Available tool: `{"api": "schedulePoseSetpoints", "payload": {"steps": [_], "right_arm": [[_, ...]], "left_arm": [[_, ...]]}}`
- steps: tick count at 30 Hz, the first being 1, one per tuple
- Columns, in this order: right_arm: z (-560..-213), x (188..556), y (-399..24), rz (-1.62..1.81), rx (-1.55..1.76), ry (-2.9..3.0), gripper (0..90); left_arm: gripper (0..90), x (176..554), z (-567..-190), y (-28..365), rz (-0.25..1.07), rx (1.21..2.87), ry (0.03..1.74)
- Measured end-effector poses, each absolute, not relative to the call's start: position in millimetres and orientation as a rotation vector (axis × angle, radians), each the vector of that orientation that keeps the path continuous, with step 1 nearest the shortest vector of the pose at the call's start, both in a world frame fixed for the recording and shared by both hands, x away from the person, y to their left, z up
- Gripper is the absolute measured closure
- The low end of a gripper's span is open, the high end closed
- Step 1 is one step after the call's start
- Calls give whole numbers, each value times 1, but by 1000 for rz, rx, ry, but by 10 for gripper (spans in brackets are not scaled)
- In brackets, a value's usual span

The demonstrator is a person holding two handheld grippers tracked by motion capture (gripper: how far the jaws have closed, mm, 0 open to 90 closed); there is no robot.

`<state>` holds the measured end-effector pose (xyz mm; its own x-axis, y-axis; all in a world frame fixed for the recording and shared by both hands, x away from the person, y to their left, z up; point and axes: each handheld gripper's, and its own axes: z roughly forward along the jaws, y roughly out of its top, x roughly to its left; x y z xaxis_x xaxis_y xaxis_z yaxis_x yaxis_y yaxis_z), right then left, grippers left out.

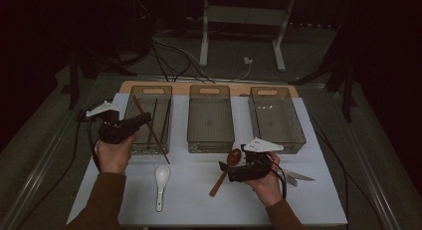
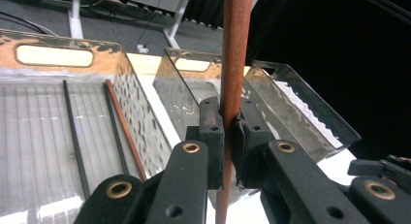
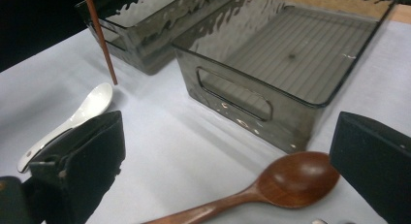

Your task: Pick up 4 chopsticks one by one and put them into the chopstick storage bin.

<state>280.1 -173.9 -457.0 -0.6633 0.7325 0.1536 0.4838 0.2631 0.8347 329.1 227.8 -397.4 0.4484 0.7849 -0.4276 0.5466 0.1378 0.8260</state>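
Your left gripper has its jaws pinched tight on a slim reddish-brown wooden chopstick, a smooth round stick that stands nearly upright between the pads in the left gripper view. In the high view its long axis slants from the far part of the left bin down toward you, its lower tip hanging over the white table near the bin's near right corner. The 3 bins are smoky clear plastic with rippled walls and ribbed floors; the left bin holds 2 dark chopsticks and 1 reddish one lying lengthwise. Your right gripper has its jaws spread wide around the bowl of a glossy wooden spoon. A white ceramic soup spoon lies nearby.
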Motion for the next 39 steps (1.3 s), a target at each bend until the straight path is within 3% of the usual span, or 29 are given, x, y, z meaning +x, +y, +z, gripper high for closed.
{"api": "schedulePoseSetpoints", "payload": {"steps": [39], "right_arm": [[-470,270,-230,1280,1198,2240,0]], "left_arm": [[847,375,-403,245,355,1527,1306]]}}
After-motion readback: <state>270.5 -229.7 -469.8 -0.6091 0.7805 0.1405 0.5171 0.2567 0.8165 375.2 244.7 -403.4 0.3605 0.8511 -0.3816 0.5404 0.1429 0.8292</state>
